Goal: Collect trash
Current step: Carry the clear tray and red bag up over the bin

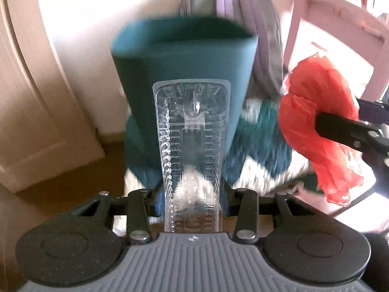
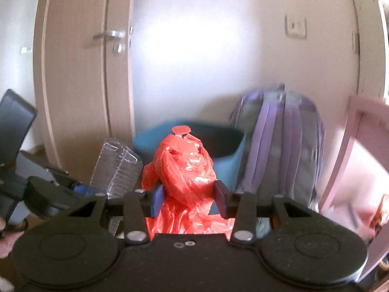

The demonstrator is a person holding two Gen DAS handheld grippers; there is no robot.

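Clear plastic: we hold a ribbed transparent tray [image 1: 192,150] in the left gripper [image 1: 192,202]; its jaws stand partly closed and press on the tray's lower end, and the tray sticks up and away from the camera.
Tray against bin: in the left wrist view the tray's upper end lies over the front wall of the teal bin [image 1: 184,56]; we cannot tell whether they touch.
Red plastic: we hold a crumpled red bag [image 2: 184,168] in the right gripper [image 2: 188,197]; the blue pad and the black pad squeeze it from either side, about half closed.
Bag, left wrist view: the red bag bulges around the right gripper's black finger at the right edge of the frame, beside the bin and apart from it.
Bin: it stands on the floor against the pale wall, open at the top, between the door [image 2: 80,73] and the backpack [image 2: 282,146].
Backpack: purple and grey, upright, just beside the bin's right side.
Rug: a blue and white patterned rug [image 1: 262,126] lies under the bin, blurred.
Pink frame: a pale pink piece of furniture [image 2: 359,150] stands right of the backpack.
Writing: we can read no brand, label or lettering on the tray, bag or bin.
Wall plate: a small switch [image 2: 296,26] sits high on the wall; nothing on it is legible.
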